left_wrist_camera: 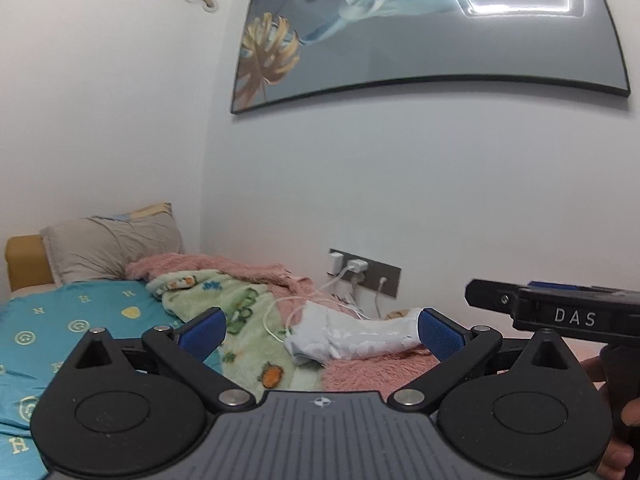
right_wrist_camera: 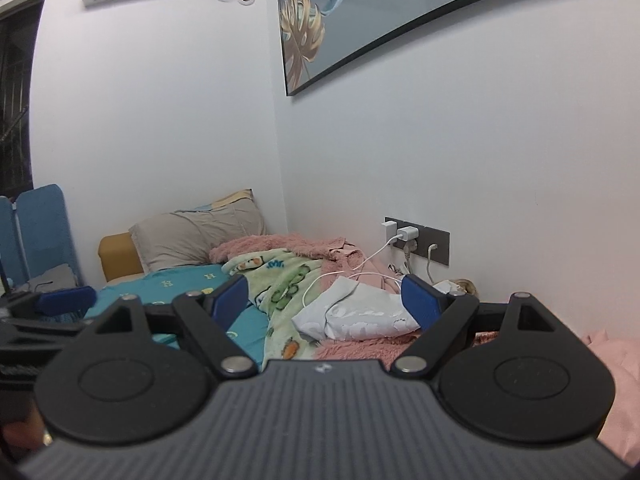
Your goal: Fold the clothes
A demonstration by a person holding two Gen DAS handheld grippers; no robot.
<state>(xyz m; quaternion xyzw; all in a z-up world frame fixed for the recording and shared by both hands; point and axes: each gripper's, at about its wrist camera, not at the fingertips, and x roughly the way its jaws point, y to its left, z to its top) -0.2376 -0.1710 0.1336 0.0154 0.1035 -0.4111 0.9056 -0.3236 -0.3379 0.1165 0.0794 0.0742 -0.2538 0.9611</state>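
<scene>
Both grippers raised, no cloth held. Left gripper (left_wrist_camera: 320,330) and right gripper (right_wrist_camera: 326,298) spread wide, empty. White garment (left_wrist_camera: 352,340) crumpled on pink blanket (left_wrist_camera: 372,372) near wall. Step: approach. Next: descend, pinch garment edge clear of charger cable (left_wrist_camera: 280,312).

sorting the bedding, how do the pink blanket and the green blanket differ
The pink blanket is plain and shaggy; the green blanket is smoother, printed with cartoon figures. The pink one lies by the wall under the white garment; the green one lies towards the blue sheet. Both are crumpled, unfolded.
</scene>
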